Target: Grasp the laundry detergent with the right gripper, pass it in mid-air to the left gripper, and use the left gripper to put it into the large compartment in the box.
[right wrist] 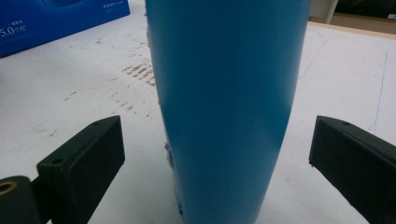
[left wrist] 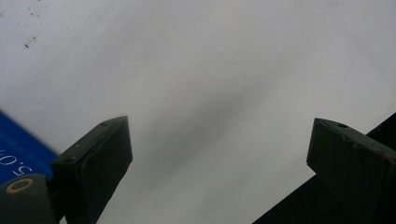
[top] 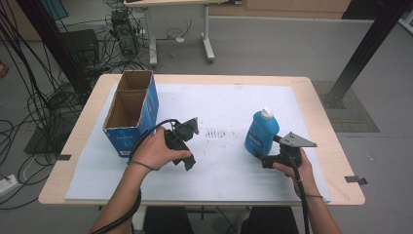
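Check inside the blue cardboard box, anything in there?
The blue cardboard box is open on top, with two compartments. The high view shows bare brown inner walls in both and nothing sticking out. The walls hide the floor of each compartment, so something low could sit there unseen.

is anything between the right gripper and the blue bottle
Nothing visible. In the right gripper view the blue bottle stands upright between the open jaws of the right gripper, with bare white mat on either side. The high view shows that gripper right beside the bottle.
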A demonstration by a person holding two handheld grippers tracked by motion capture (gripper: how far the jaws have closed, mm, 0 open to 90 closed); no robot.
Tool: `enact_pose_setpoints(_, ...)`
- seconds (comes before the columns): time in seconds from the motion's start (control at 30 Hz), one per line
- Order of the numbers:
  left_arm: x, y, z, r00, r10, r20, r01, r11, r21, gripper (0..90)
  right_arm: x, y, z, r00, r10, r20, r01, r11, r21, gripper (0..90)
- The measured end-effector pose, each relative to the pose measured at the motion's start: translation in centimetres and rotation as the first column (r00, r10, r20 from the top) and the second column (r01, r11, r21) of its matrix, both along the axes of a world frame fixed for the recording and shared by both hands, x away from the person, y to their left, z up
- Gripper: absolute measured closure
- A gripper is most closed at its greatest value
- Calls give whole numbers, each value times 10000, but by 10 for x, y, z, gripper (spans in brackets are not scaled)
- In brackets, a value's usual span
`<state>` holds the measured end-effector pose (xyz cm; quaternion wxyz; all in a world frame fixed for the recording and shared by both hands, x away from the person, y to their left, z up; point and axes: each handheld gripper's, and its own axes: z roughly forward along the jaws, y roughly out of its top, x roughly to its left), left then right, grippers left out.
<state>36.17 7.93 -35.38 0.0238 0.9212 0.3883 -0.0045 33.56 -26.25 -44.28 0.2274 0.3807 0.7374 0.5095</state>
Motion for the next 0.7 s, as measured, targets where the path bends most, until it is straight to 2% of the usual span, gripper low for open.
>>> enact_pose_setpoints(0.7, 0, 2, -3, 10000, 44, -72, -44, 10000, 41, 72, 10, 6, -6, 9995, -258, 158, 256, 9995, 178, 29)
